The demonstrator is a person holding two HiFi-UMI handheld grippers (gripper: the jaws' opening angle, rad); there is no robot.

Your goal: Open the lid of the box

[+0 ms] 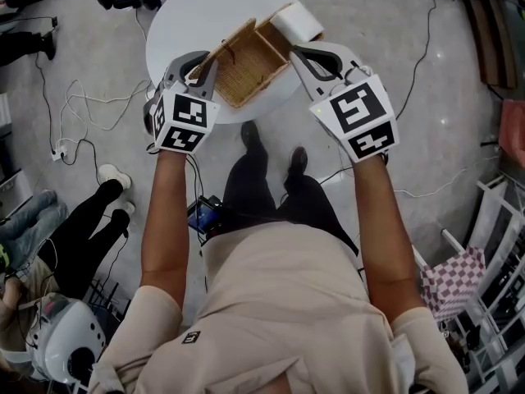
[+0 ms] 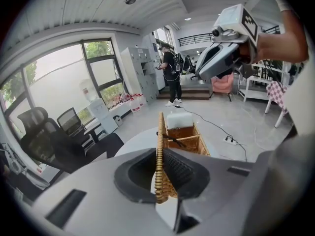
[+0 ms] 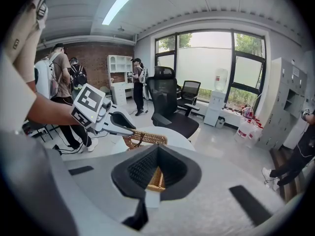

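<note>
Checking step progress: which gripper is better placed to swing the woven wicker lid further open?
Left. The left gripper is shut on the raised woven wicker lid; the right gripper clamps the rim of the wicker box, steadying it.

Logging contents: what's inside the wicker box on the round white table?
A wicker divider splits the wicker box. The near compartment's floor shows bare weave, plus a thin dark piece, unidentifiable. A white block sits at the far end. The raised wicker lid covers the left edge.
</note>
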